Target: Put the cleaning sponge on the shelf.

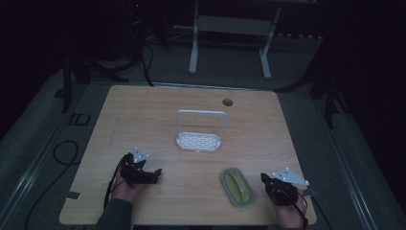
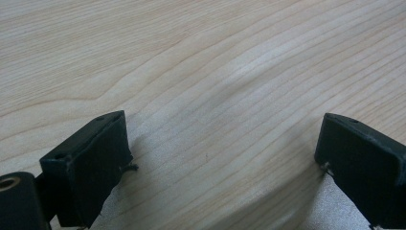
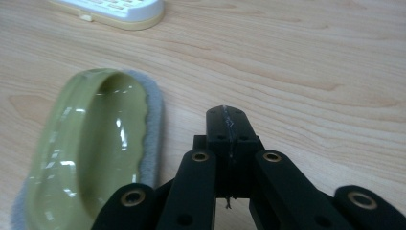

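My right tool (image 3: 225, 115) has its jaws pressed together on nothing, just beside the green scrubber (image 3: 86, 148) with the grey pad, which lies flat on the surface (image 1: 158, 103). My left tool (image 1: 152, 173) is spread wide and empty, well apart. Reaching with the right jaws shut, I'd likely shove the scrubber instead of gripping it. The white rack (image 1: 198, 140) stands farther back.

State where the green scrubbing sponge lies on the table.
High view: the sponge lies near the table's front edge, right of centre, beside the right tongs, in front of the white rack.
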`<state>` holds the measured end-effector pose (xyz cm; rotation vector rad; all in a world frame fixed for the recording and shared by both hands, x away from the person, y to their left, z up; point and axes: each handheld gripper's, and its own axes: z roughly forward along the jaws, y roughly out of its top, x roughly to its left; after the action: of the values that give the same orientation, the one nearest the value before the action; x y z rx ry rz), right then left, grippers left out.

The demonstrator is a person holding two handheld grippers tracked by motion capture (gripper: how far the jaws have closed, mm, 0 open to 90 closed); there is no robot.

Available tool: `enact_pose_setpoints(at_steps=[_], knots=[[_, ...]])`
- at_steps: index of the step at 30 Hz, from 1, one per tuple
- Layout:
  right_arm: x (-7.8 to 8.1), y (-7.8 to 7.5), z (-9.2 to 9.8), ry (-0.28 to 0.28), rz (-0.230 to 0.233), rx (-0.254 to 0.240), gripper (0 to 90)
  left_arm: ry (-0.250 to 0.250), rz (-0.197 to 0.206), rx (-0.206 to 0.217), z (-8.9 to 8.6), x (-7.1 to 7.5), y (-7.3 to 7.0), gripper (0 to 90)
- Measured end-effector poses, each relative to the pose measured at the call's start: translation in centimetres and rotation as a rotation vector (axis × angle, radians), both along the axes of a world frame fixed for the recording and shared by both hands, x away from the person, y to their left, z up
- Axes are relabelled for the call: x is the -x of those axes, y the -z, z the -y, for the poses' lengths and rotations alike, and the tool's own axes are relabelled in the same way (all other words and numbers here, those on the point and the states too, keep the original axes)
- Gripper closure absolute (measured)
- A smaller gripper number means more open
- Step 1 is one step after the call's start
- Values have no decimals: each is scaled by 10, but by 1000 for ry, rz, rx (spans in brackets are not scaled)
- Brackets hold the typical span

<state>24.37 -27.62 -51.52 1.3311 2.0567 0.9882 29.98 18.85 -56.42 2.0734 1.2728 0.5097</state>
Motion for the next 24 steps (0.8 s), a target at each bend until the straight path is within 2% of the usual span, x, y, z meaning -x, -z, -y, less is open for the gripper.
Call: enact_pose_setpoints(at_steps=[14,24], knots=[[14,-17,-22,-58,21,-7,896,0,0,1,0,0,0,47],[25,-30,-43,-146,37,-9,897,0,0,1,0,0,0,47]])
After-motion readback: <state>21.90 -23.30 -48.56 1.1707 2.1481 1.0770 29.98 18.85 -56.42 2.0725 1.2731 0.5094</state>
